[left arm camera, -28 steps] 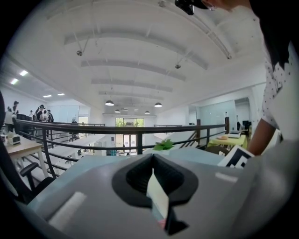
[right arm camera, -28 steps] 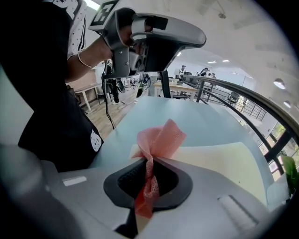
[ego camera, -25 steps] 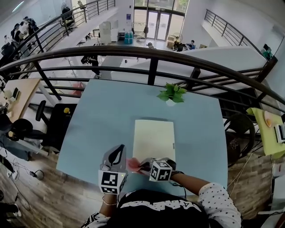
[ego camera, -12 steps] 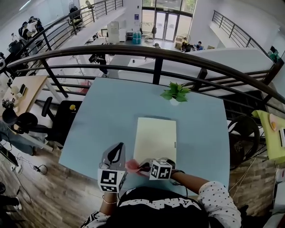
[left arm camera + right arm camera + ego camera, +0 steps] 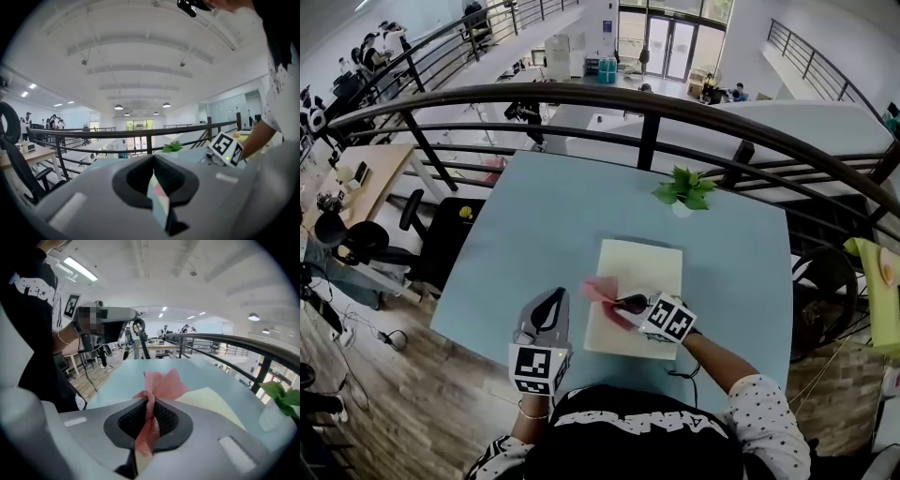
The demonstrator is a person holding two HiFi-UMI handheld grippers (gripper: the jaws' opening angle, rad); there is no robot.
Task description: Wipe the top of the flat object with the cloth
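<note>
A cream flat board (image 5: 642, 281) lies on the light blue table (image 5: 553, 225). In the head view my right gripper (image 5: 621, 303) hovers over the board's near left part, shut on a pink cloth (image 5: 601, 289) that fans out past its tips. The right gripper view shows the cloth (image 5: 161, 383) pinched between the jaws, with the board (image 5: 213, 404) just beyond. My left gripper (image 5: 551, 302) is to the left of the board near the table's front edge. Its jaws are shut with nothing between them (image 5: 157, 187).
A small potted plant (image 5: 685, 192) stands at the table's far edge, beyond the board. A dark metal railing (image 5: 647, 122) runs behind the table. An office chair (image 5: 356, 248) and a black cabinet (image 5: 455, 234) stand at the left.
My right gripper has carried the pink cloth forward from the table's front edge onto the near left part of the board. The left gripper has stayed near the front edge.
</note>
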